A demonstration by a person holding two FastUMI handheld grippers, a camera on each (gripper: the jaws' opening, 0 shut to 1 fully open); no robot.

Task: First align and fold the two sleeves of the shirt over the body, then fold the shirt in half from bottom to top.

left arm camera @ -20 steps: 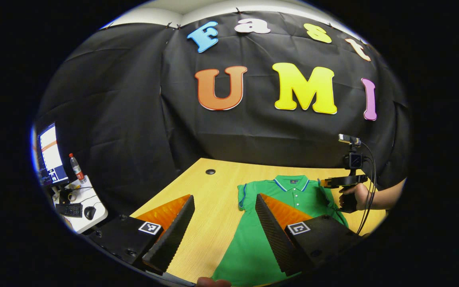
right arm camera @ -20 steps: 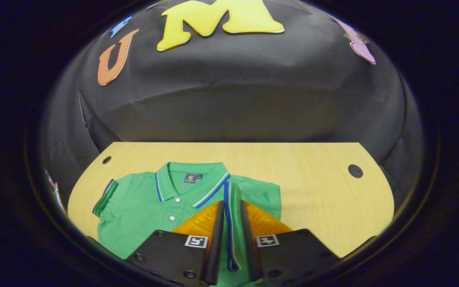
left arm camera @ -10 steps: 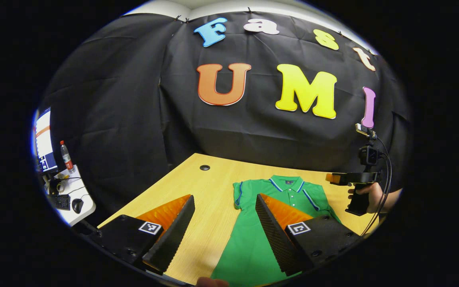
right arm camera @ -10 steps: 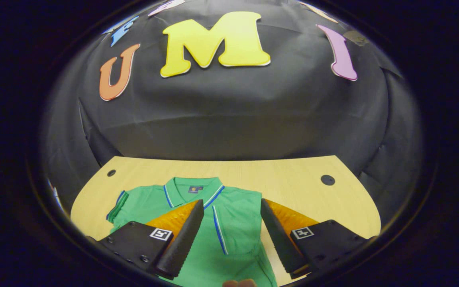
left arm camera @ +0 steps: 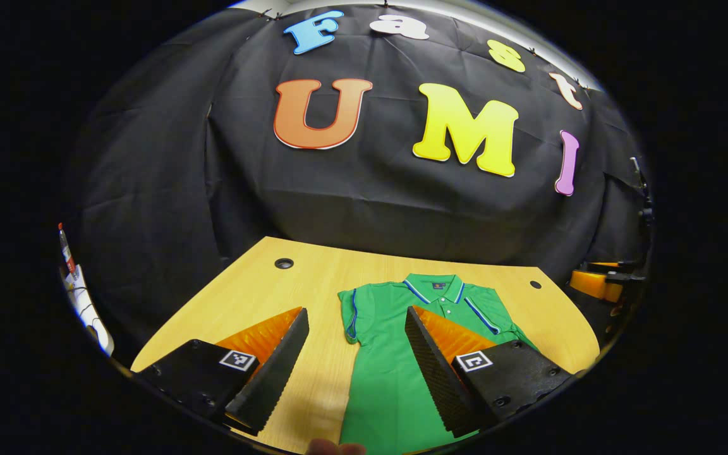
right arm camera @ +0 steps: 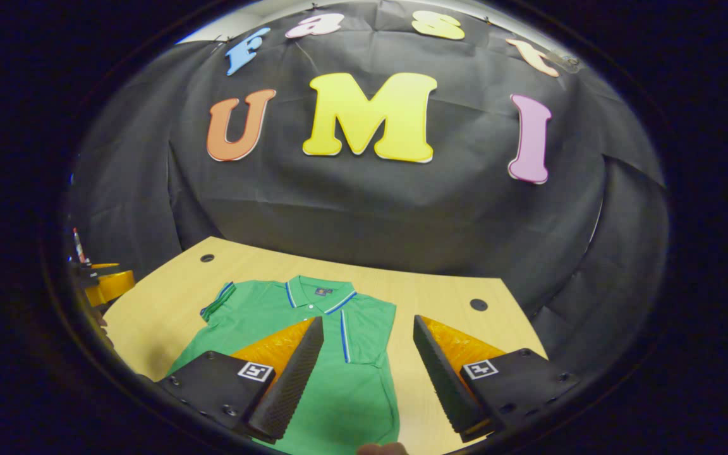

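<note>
Hovering spread above the desk (right arm camera: 446, 287): left tongs (left arm camera: 356, 357), right tongs (right arm camera: 368, 370); green polo shirt (right arm camera: 332, 373) flat beneath both, nothing pinched.

A black cloth wall (left arm camera: 364, 189) hangs creased behind a light wooden desk (left arm camera: 256, 291) with two round cable holes, one at eleven o'clock (left arm camera: 284, 263), one at two o'clock (left arm camera: 534, 284). At nine o'clock stands a white side table (left arm camera: 89, 309) bearing a bottle (left arm camera: 66, 248).

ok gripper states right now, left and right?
Left gripper: open, holding nothing, above the table by the shirt.
Right gripper: open, holding nothing, above the shirt.
</note>
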